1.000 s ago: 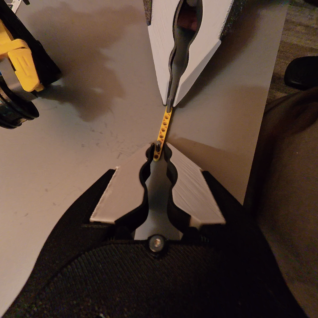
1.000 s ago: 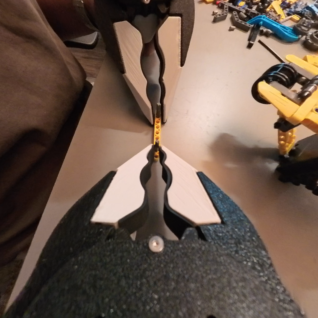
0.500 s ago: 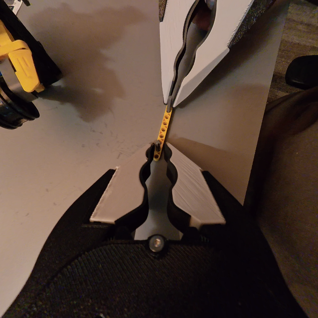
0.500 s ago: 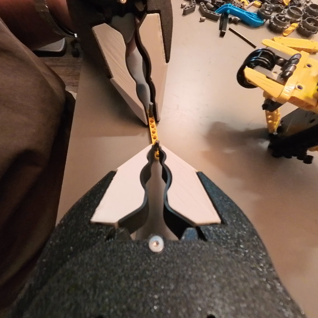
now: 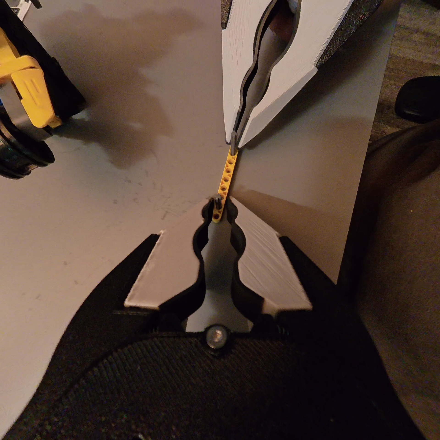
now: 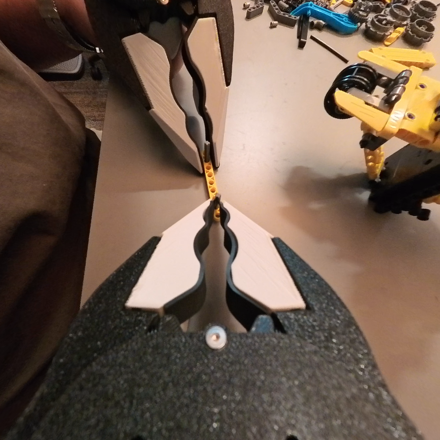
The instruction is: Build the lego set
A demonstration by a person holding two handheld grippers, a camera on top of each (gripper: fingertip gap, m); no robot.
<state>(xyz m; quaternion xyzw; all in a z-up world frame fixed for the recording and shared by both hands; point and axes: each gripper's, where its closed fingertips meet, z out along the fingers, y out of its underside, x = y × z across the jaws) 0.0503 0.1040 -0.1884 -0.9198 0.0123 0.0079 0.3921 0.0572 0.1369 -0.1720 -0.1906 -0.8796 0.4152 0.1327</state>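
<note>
A thin yellow beam with a row of holes (image 5: 227,175) hangs in the air between my two grippers, above the grey table (image 5: 119,214). My left gripper (image 5: 217,207) is shut on one end of it, where a small grey pin (image 5: 217,198) sticks through a hole. My right gripper (image 5: 234,140) faces it from the far side and is shut on the other end. In the right wrist view the same beam (image 6: 210,181) runs from my right gripper (image 6: 217,206) to my left gripper (image 6: 208,154). A grey pin (image 6: 206,148) shows at the far end there.
A yellow and black toy machine model (image 6: 392,100) stands on the table, at the right in the right wrist view and at the left edge in the left wrist view (image 5: 26,95). Loose parts, wheels and a blue piece (image 6: 326,16) lie at the back. A person's brown clothing (image 6: 35,190) borders the table edge. The tips of one gripper are about 5 cm away from the tips of the other. Both grippers' tips are roughly 30 cm from the blue piece (image 6: 326,16).
Both grippers keep their hold on the beam. The right gripper has swung its body sideways, so the far gripper shifts in each view and the toy model and parts pile come further into sight.
</note>
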